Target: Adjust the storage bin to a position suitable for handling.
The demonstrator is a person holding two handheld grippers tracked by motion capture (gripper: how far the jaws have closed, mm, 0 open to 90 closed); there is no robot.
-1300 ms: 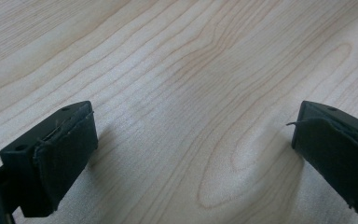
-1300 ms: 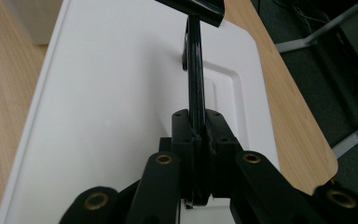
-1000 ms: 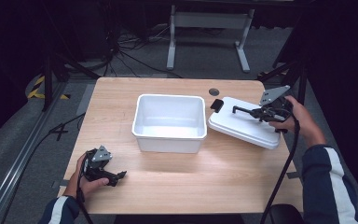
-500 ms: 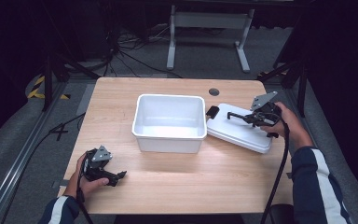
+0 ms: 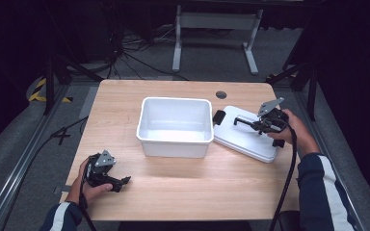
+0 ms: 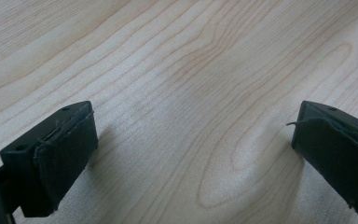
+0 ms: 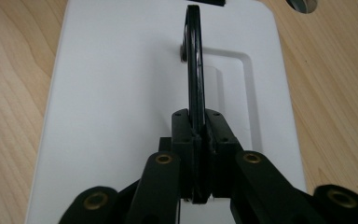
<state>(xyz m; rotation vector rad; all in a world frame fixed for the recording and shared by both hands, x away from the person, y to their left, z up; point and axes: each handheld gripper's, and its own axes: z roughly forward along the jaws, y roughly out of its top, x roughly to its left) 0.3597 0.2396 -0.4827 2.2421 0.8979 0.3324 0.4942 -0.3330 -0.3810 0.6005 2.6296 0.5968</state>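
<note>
White lid (image 5: 246, 138) beside tub (image 5: 175, 126), right hand-held gripper (image 7: 193, 140) clamping black handle (image 7: 195, 65)

One overhead camera, two close gripper-mounted.

No text, label, brand, number or sign can be read on anything in these pictures. The white lid (image 5: 247, 138), the white tub (image 5: 174, 126) and the tabletop (image 5: 188, 185) are plain and bear no print. The yellow and black striping (image 5: 42, 91) on the floor at the far left is a pattern only, with no letters.
</note>
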